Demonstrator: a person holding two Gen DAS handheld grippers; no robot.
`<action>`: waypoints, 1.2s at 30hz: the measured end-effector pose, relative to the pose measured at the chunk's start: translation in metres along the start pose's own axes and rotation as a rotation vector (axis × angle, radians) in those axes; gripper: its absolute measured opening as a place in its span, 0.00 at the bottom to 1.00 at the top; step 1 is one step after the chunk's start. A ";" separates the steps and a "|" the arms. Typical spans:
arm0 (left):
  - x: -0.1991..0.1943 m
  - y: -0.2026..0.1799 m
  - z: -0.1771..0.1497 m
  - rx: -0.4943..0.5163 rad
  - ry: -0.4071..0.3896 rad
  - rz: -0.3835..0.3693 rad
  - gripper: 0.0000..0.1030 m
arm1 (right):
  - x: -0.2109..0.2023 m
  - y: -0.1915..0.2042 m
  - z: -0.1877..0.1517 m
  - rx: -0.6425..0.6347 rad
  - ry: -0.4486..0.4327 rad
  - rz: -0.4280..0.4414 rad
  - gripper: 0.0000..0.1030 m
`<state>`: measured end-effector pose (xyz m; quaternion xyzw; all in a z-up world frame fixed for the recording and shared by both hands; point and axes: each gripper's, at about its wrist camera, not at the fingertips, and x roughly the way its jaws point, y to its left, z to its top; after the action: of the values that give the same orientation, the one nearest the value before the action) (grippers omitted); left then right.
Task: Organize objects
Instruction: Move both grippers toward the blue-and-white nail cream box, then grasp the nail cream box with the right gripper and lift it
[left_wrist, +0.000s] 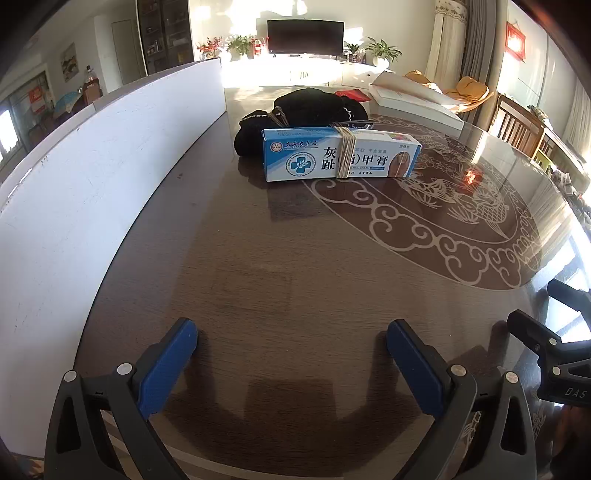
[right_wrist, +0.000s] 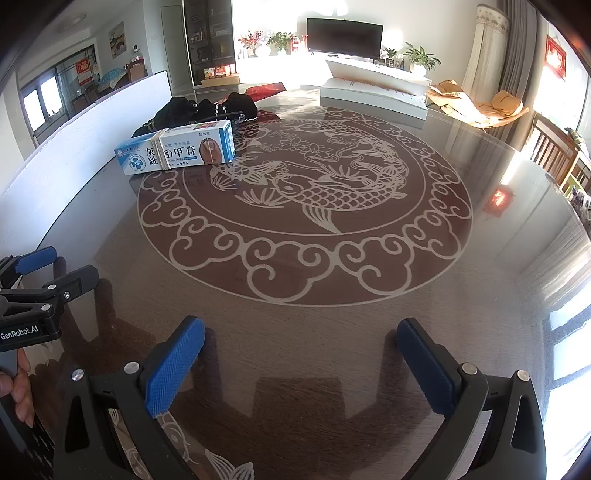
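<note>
We have not grasped anything yet: our left hand-held gripper (left_wrist: 291, 345) and right hand-held gripper (right_wrist: 301, 343) are both released above the bench (right_wrist: 332, 332). The blue-white box (left_wrist: 341, 154) lies far ahead, touching the black cloth (left_wrist: 317, 107). Next we must reach forward.

A home living room, seen from a dark table (right_wrist: 480, 332) with a carp pattern. Far off, a TV (right_wrist: 344, 34) on a low white cabinet (right_wrist: 376, 72) among potted plants (right_wrist: 419, 55); curtains (right_wrist: 487, 48) and a cushioned lounge chair (right_wrist: 480, 103) at right.
</note>
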<state>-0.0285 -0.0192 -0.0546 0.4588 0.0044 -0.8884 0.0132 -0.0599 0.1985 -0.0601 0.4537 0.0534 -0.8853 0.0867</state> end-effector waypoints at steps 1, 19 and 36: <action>0.000 0.000 0.000 0.000 0.000 0.000 1.00 | 0.000 0.000 0.000 0.000 0.000 0.000 1.00; 0.001 0.000 0.000 0.000 0.000 0.000 1.00 | 0.002 0.001 0.002 -0.015 0.000 0.018 1.00; 0.001 0.001 0.000 0.000 0.000 -0.004 1.00 | 0.064 0.109 0.146 -0.757 -0.003 0.215 1.00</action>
<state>-0.0287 -0.0201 -0.0551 0.4587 0.0053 -0.8885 0.0116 -0.1905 0.0597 -0.0289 0.3914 0.3280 -0.7896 0.3402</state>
